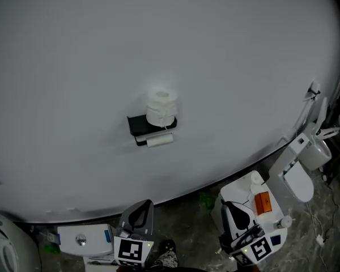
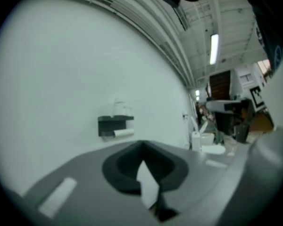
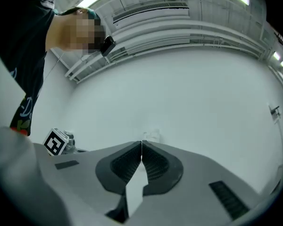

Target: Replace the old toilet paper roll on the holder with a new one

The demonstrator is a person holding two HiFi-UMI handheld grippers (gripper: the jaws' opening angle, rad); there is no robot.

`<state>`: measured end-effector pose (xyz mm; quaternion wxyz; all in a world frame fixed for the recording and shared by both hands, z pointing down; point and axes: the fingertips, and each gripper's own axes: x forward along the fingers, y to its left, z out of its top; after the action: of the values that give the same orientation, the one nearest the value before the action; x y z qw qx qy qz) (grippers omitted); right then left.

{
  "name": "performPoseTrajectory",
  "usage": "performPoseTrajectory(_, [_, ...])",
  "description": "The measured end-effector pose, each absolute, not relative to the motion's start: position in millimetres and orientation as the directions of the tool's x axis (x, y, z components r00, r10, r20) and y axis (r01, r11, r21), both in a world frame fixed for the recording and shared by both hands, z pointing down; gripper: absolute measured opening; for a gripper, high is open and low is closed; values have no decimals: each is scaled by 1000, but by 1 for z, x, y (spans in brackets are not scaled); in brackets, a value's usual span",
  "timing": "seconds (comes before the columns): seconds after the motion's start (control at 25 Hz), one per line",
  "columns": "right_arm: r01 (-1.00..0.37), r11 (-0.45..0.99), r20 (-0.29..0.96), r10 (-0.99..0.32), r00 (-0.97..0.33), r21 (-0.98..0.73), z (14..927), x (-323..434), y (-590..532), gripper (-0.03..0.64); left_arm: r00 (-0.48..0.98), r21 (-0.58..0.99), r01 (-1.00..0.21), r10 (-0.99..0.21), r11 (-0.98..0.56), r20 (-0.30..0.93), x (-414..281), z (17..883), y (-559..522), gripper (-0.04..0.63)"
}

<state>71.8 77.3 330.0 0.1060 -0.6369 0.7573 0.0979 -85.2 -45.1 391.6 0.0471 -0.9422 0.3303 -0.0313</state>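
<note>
A black holder [image 1: 137,124] is fixed to the white wall. A full white toilet paper roll [image 1: 161,107] stands on its top shelf. A thin, nearly bare roll [image 1: 160,141] lies across the bar below. The left gripper view shows the same holder [image 2: 108,125], the full roll [image 2: 120,108] and the thin roll [image 2: 123,133] ahead in the distance. My left gripper [image 1: 143,204] and right gripper [image 1: 225,204] are low in the head view, well away from the wall. Both are shut with nothing in them, their jaws meeting at the left gripper's tip [image 2: 142,145] and the right gripper's tip [image 3: 141,142].
A white toilet [image 1: 300,177] stands against the wall at the right. A white unit with an orange label [image 1: 262,202] lies beneath my right gripper. Another white fixture [image 1: 85,239] sits at the lower left. The floor is dark and mottled.
</note>
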Motion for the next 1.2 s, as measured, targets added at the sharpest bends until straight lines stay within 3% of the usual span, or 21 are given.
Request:
performPoseTrajectory(0.32, [-978, 209, -253, -946, -202, -2, 327, 82, -41, 12, 784, -108, -615, -621, -781, 23, -59, 384, -138, 2])
performPoseTrajectory(0.96, [-938, 348, -214, -917, -337, -14, 326, 107, -115, 12, 693, -75, -715, -719, -695, 57, -38, 385, -181, 2])
performPoseTrajectory(1.08, [-932, 362, -209, -912, -353, -7, 327, 114, -118, 12, 684, 85, -729, -728, -679, 48, -30, 395, -187, 3])
performPoseTrajectory(1.2, [-931, 364, -198, -913, -356, -4, 329, 124, -119, 12, 725, 333, -656, -688, -678, 26, -11, 410, -192, 6])
